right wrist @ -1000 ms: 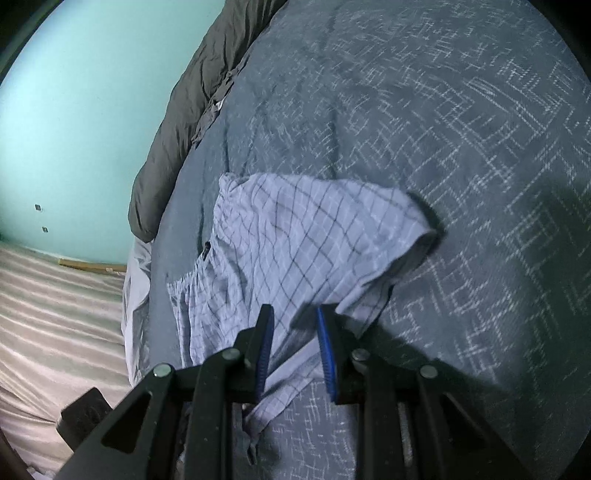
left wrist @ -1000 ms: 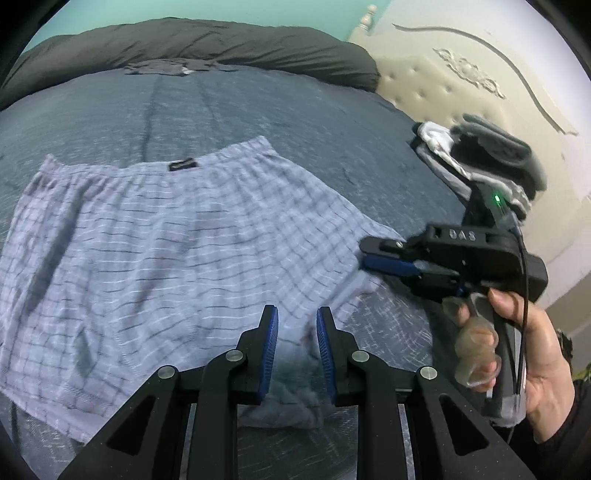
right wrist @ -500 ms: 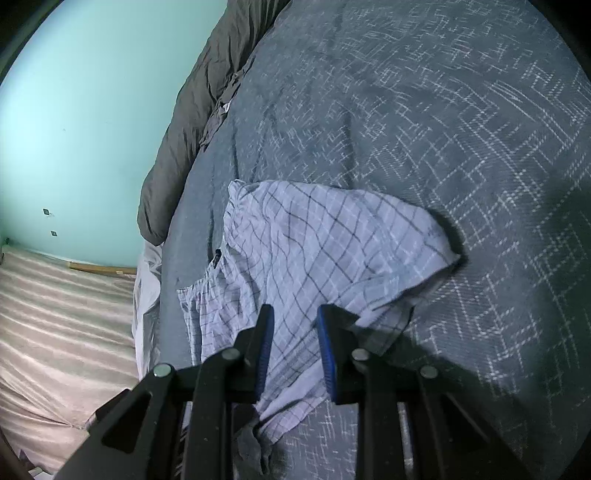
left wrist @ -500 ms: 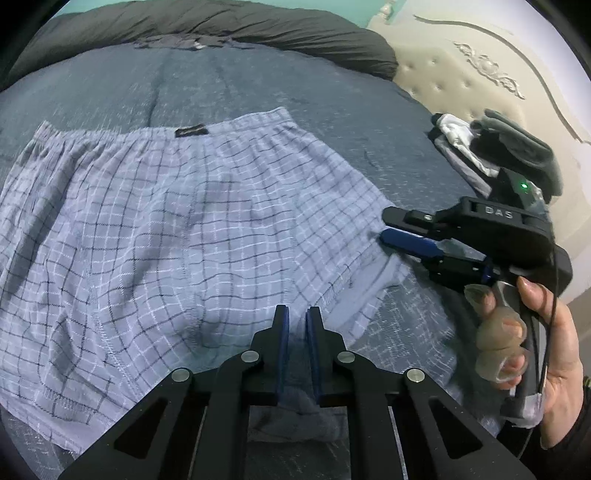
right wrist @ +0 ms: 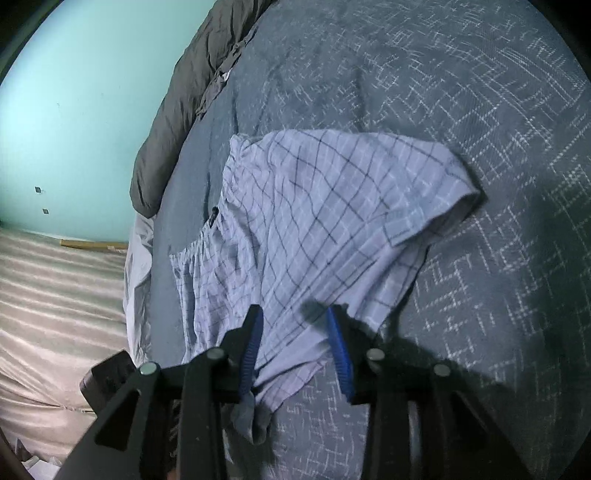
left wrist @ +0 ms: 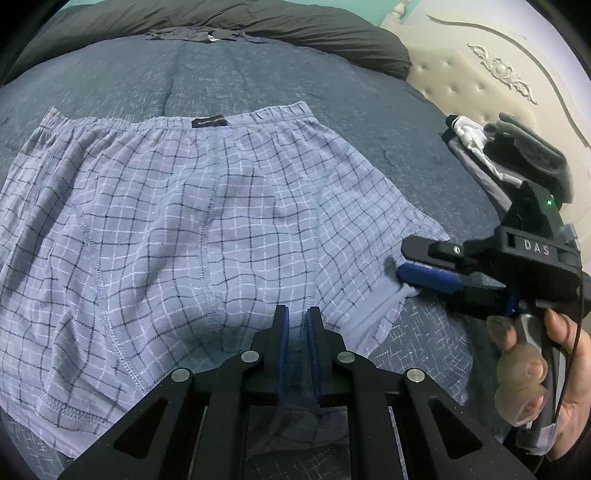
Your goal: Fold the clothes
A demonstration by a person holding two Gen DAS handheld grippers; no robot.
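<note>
A bed (left wrist: 280, 85) with a dark blue patterned cover fills the room in front of a turquoise wall (right wrist: 85, 110); a dark duvet (left wrist: 295, 29) lies along its far edge and a cream headboard (left wrist: 480, 74) stands at the right. The shorts (left wrist: 192, 229), light blue with a check pattern, lie flat in the middle of the bed, waistband on the far side and leg openings near the person. A small pile of other clothes (left wrist: 491, 155) lies beside the headboard.

The left claw (left wrist: 295, 332) is nearly closed at the near hem, between the two legs. Cloth seems to be pinched between its pads, but the pictures do not show this clearly. The right claw (right wrist: 295, 336), held by a hand (left wrist: 565, 369), is at the corner of the right leg. Its jaws have just been opening and now stand apart, with the hem between them but not pressed.

The shorts are thin, light and very soft, so I judge they will hang down and wrinkle when lifted, and a single layer can slip out. The stitched hems and the elastic waistband are the thicker places, so these look like the best places to take hold.
</note>
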